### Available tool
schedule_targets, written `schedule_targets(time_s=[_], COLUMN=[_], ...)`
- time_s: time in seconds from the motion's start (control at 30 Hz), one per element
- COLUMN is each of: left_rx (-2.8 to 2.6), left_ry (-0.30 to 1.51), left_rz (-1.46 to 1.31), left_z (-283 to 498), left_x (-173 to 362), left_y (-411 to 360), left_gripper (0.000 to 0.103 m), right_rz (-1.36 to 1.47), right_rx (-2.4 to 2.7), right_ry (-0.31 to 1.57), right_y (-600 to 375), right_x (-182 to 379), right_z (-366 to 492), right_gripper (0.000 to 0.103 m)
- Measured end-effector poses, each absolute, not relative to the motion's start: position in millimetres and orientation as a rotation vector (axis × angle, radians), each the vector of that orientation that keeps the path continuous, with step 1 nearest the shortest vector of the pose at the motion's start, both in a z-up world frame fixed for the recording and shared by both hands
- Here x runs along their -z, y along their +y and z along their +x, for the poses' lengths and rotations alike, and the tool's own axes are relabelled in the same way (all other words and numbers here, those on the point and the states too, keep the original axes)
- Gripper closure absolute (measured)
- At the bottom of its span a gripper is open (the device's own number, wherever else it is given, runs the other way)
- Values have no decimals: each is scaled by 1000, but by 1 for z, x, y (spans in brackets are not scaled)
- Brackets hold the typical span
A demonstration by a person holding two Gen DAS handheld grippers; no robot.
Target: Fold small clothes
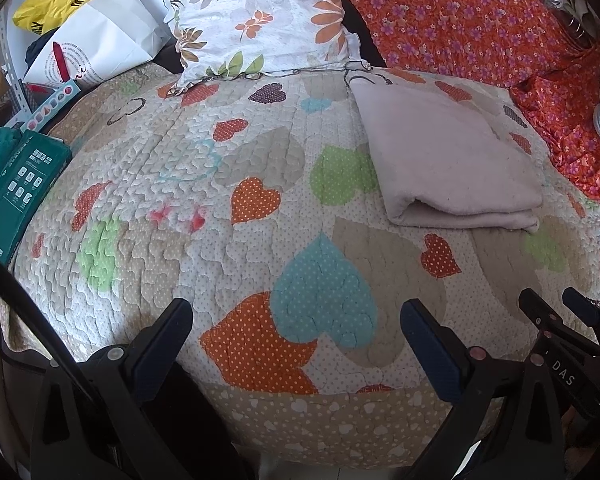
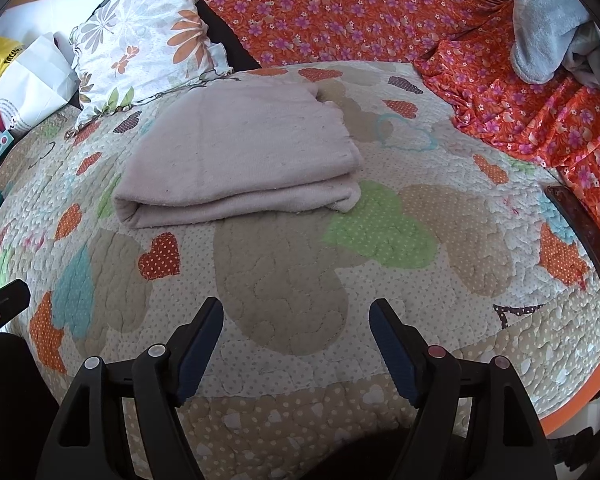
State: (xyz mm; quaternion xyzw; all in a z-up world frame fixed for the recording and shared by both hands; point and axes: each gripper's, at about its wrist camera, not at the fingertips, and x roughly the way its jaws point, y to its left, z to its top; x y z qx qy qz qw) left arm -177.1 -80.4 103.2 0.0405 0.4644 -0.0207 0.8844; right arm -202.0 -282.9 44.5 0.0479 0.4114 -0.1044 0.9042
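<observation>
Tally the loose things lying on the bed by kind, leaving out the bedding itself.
Folded pink cloth: 1
Floral pillow: 1
Grey towel: 1
Phone: 1
White paper bag: 1
Green box: 1
Total: 6

A: What is the big soft thing?

B: A bed with a quilt (image 2: 284,264) on it. The quilt has hearts in orange, green, blue and tan.

A: What is at the back?

B: A flower pillow (image 1: 260,20) leans there. Beside it lies an orange sheet (image 2: 340,8) with purple flowers.

A: And at the side?

B: A white paper bag (image 1: 100,36), a yellow bag (image 1: 48,4) and a green box (image 1: 20,184).

A: Is it dark?

B: No, bright light falls on the bed.
</observation>
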Motion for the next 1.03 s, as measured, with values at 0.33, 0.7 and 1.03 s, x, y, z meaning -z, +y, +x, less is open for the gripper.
schedule_targets(time_s=[0.33,0.7,1.03], left_rx=[43,58,70], left_ry=[984,1008,1003], left_rz=[90,92,99], left_z=[-175,-169,-166], left_x=[-97,-89,-86], left_y=[-83,-86,-90], left_gripper=[0,0,0], right_rz=[92,93,82], right_rx=[213,215,217], right_ry=[850,850,858], right_y=[-278,-277,-278], right_x=[-44,-44,-42], right_z=[-201,-202,-198], right_gripper=[21,20,20])
